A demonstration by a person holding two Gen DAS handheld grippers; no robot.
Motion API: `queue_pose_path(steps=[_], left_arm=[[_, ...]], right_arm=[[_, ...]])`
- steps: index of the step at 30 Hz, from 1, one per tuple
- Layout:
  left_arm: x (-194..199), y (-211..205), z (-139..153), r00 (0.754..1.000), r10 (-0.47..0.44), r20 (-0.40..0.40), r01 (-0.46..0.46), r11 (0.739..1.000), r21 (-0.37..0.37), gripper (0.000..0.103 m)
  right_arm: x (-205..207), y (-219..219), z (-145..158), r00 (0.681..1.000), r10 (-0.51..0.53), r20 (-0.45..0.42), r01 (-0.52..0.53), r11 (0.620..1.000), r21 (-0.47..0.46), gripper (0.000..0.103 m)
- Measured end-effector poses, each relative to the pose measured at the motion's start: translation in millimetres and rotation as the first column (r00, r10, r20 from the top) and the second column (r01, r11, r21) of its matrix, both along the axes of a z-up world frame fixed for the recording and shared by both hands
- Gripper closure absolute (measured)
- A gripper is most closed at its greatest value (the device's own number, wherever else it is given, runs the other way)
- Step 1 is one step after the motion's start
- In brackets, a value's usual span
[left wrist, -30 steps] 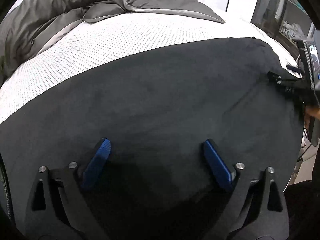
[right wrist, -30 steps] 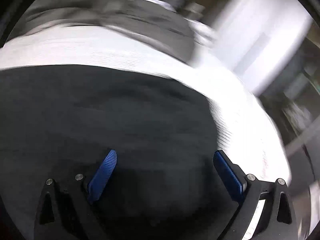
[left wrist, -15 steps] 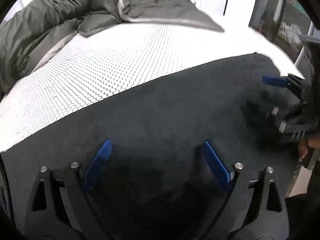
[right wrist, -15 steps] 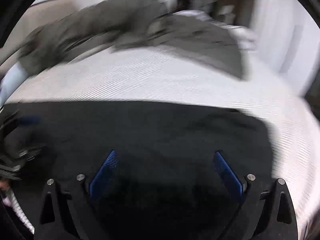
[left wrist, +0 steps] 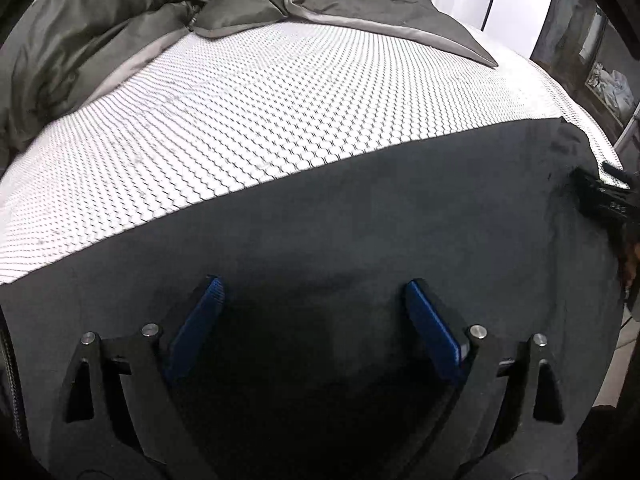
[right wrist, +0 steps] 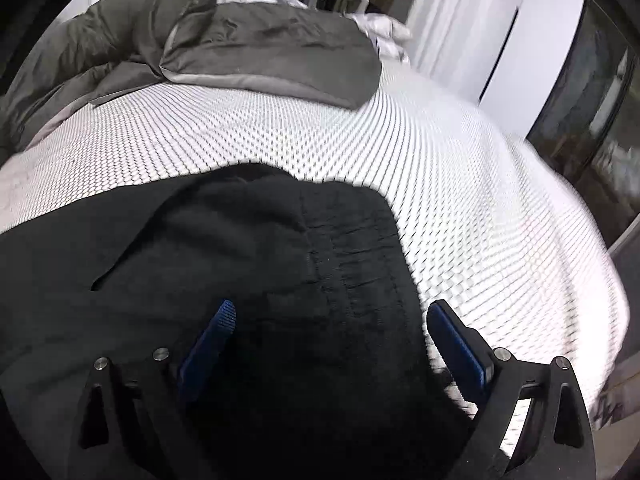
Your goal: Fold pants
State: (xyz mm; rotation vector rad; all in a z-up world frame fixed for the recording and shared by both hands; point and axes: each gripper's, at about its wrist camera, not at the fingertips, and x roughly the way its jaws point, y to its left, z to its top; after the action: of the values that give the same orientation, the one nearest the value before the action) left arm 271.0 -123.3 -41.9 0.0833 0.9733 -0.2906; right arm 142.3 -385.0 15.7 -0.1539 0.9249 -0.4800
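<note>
Right tongs (right wrist: 332,344) shifted to waistband | black pants (left wrist: 360,220) on mattress (left wrist: 260,112)

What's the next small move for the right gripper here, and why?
Probably lower the right gripper and close on the black pants' waistband end. Its jaws stand open and empty, straddling that end's edge on the mattress. The left gripper is open too, so nothing is gripped yet.

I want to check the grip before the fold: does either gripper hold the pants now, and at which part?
Nothing is held. The left gripper and the right gripper both stand open above the black pants.
</note>
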Motion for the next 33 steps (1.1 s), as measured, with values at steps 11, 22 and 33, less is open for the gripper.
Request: queue_pose_path(steps=[11, 22, 33], left_arm=[[34, 23, -2, 0.995, 0.103, 0.001, -0.103, 0.994, -0.024, 0.018], [44, 44, -13, 0.995, 0.1, -0.005, -0.1, 0.994, -0.048, 0.018], [-22, 35, 26, 0.999, -0.008, 0.048, 0.015, 0.989, -0.15, 0.018]], right_arm=[[62, 128, -1, 0.943, 0.331, 0.024, -0.331, 0.933, 0.143, 0.006], [90, 58, -34, 0.998, 0.037, -0.051, -0.035, 0.999, 0.038, 0.027], [12, 100, 3, 0.983, 0.183, -0.011, -0.182, 0.981, 0.061, 0.017]])
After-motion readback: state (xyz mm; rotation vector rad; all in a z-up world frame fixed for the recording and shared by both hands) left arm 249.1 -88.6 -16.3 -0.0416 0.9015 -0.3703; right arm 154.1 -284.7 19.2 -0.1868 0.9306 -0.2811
